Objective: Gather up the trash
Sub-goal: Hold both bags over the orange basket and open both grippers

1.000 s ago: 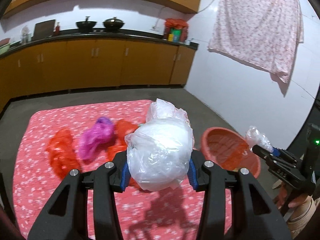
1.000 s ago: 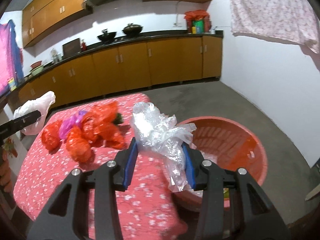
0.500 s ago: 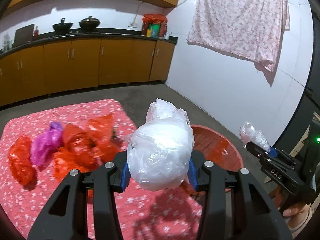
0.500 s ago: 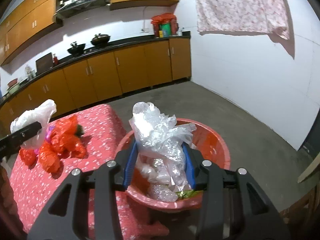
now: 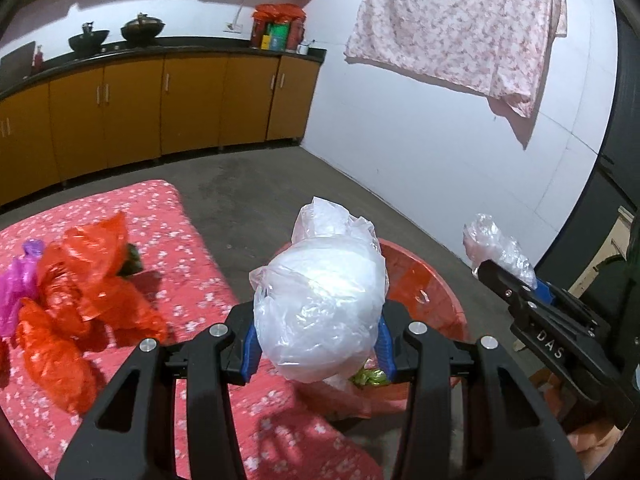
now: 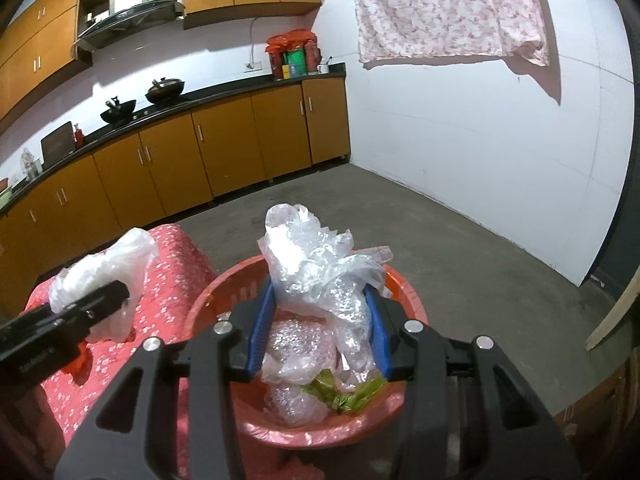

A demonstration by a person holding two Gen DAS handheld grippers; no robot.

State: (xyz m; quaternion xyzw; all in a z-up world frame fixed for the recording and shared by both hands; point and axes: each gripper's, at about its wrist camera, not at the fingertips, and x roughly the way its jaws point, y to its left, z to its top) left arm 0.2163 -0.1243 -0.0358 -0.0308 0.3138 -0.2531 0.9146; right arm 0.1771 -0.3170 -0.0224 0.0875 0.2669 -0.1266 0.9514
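Right wrist view: right hand-held gripper (image 6: pixel 318 330), clamping crumpled clear plastic (image 6: pixel 320 276), has swung from the bed over the red basket (image 6: pixel 404 284); left hand-held gripper (image 5: pixel 316 344), gripping its white bag (image 5: pixel 320 304), follows, so release seems next.

A bulging white plastic bag (image 5: pixel 320 312) and a crumpled clear bubble-wrap wad (image 6: pixel 320 276) hang over the red basin (image 6: pixel 404 284), which holds clear wrap and green scraps. Red bags (image 5: pixel 80 300) lie on the table.
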